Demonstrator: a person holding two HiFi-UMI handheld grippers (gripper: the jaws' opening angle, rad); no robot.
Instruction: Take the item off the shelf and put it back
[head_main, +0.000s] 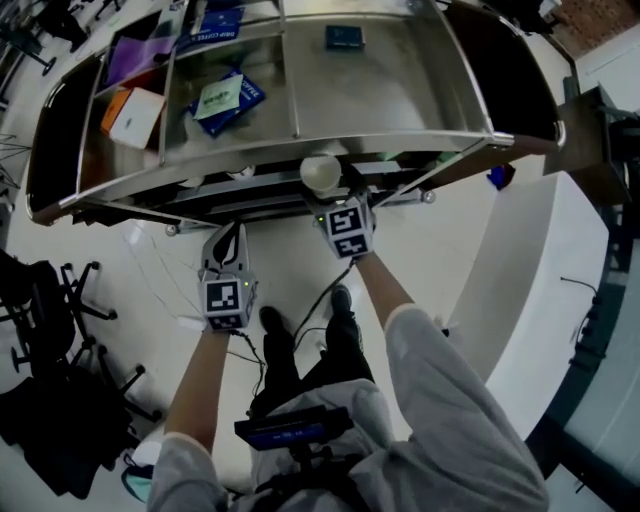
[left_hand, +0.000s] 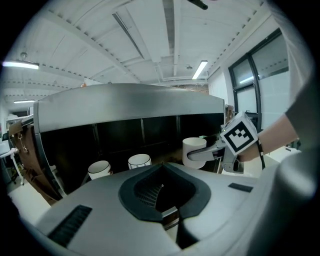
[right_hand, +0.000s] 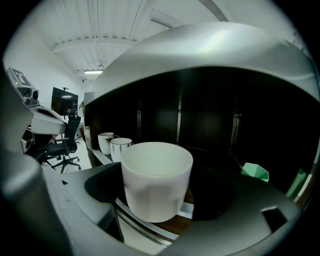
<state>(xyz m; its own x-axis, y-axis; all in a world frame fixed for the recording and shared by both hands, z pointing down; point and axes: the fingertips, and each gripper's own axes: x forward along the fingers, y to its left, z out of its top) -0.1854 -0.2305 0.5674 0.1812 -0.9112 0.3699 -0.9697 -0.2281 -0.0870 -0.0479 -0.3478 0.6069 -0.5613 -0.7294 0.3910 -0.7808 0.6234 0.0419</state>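
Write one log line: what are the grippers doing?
right gripper: shut on plain white round cup, held before steel shelf | left gripper: shut, empty | step: cup off shelf, not yet back

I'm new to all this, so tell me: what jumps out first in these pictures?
A plain white cup is clamped in the right gripper, held just in front of a big metal shelf. Two more mugs stand on its dark lower level, further left. The left gripper hangs shut and empty beside the right one.
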